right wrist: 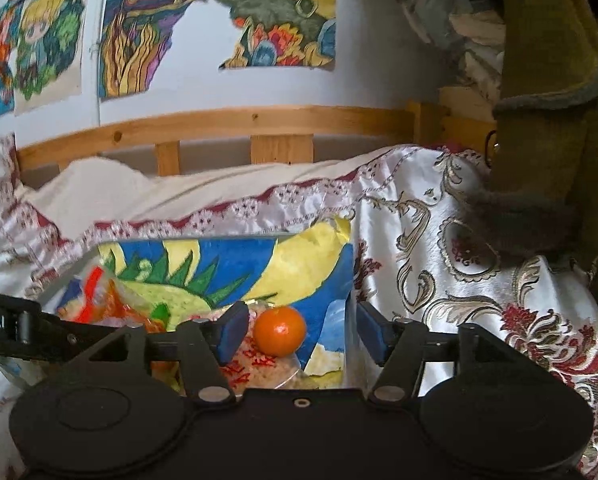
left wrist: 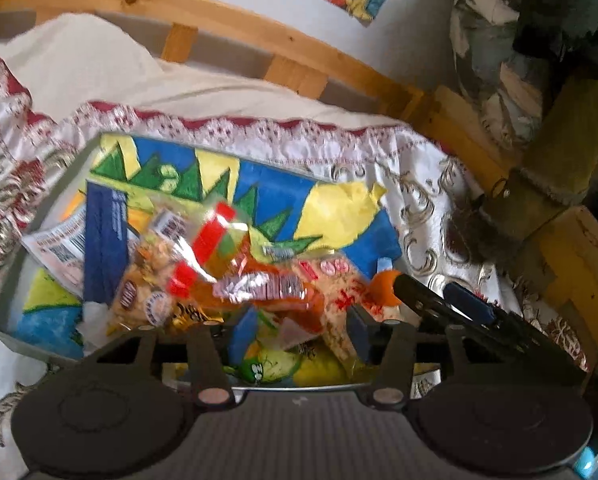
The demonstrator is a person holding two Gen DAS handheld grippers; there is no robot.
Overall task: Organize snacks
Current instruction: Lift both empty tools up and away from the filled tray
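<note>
Both the left gripper (left wrist: 301,332) and right gripper (right wrist: 305,330) hang spread and empty over the tray (left wrist: 3,292), where the snack packets (left wrist: 235,276) and tangerine (right wrist: 279,331) are gathered.

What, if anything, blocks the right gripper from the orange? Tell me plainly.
Nothing visible does. The orange sits in the box on a snack packet, just beyond the open right gripper and between its blue fingertips, with clear space on both sides.

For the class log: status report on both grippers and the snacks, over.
Left gripper open over snack packets in tray. Right gripper open, orange between pads, untouched. Nothing blocking.
</note>
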